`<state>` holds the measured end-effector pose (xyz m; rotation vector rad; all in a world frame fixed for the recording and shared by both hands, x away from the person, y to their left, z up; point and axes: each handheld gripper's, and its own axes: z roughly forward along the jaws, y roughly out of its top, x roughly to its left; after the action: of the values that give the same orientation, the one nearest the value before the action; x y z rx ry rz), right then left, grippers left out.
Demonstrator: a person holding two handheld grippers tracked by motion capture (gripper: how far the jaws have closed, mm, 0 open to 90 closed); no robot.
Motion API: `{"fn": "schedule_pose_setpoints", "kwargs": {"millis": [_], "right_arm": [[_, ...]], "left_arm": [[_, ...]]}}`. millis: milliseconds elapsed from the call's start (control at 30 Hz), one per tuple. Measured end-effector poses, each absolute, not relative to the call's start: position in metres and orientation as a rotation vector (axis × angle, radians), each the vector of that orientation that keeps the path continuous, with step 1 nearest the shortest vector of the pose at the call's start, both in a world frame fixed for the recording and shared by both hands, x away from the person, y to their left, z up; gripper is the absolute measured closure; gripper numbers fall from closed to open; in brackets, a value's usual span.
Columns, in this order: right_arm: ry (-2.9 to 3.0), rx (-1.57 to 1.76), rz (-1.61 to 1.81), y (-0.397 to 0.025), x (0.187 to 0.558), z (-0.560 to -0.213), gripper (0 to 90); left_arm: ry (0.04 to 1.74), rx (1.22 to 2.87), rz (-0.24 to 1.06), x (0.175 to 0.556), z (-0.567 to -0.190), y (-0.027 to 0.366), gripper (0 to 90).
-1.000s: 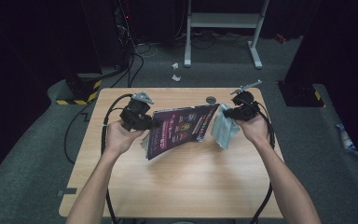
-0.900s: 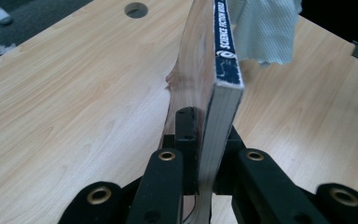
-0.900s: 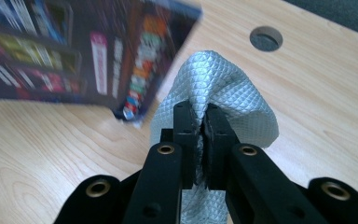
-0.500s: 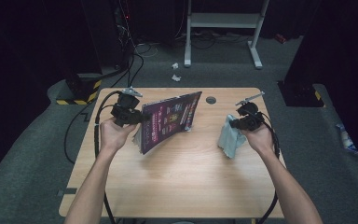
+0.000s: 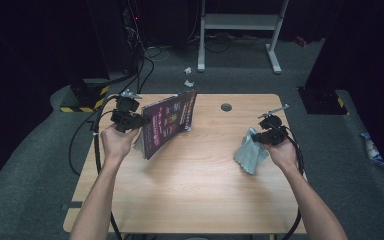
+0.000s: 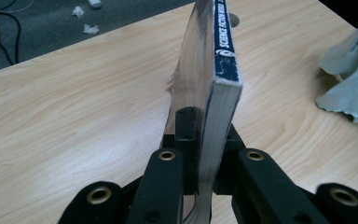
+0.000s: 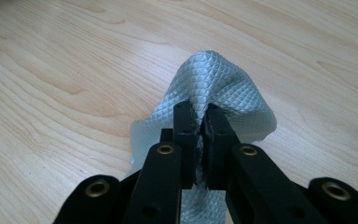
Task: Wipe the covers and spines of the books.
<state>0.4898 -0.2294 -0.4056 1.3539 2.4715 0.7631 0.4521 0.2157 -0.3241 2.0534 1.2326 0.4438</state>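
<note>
On the left part of the wooden worktop [image 5: 190,185], a book [image 5: 169,122] with a dark purple cover, held up in the air and tilted, clamped at its lower corner by the left gripper [image 5: 130,119], jaws closed on it from both sides. In the left gripper view, the book [image 6: 214,88] seen edge-on between the two black jaws of this gripper [image 6: 200,158], the pale page block pressed between them, the blue spine with white letters turned up and to the right, the far end reaching toward the back edge of the worktop [image 6: 74,116]. Well apart, on the right part, a grey-blue cloth [image 5: 250,152] hanging down from the right gripper [image 5: 270,136], its lower edge on or just above the wood; impossible to say which from the high view. In the right gripper view, the cloth [image 7: 209,98] with a small diamond pattern, pinched in a fold between the closed jaws of the right gripper [image 7: 199,140], bunched up above them and spreading below over the wood [image 7: 65,70]. The same cloth [image 6: 352,74] also at the right edge of the left gripper view. Near the back edge of the worktop, a round dark hole [image 5: 226,107], between the two grippers. Behind the worktop, on the grey floor [image 5: 240,80], black cables [image 5: 145,60], some small white scraps [image 5: 188,76] and the feet of a white frame [image 5: 237,22].
</note>
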Motion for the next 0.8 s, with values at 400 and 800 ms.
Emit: {"fn": "schedule_pose_setpoints", "kwargs": {"millis": [400,800], "right_arm": [[2.522,1.366,0.714,-0.232,0.483,-0.423,85.0],[2.539,1.365,0.703,-0.233,0.480,-0.434,84.6]], "left_arm": [[1.234,2.055,0.466,0.449,-0.331,0.213,83.8],[1.177,2.132,0.433,0.447,-0.349,0.183,83.7]]}}
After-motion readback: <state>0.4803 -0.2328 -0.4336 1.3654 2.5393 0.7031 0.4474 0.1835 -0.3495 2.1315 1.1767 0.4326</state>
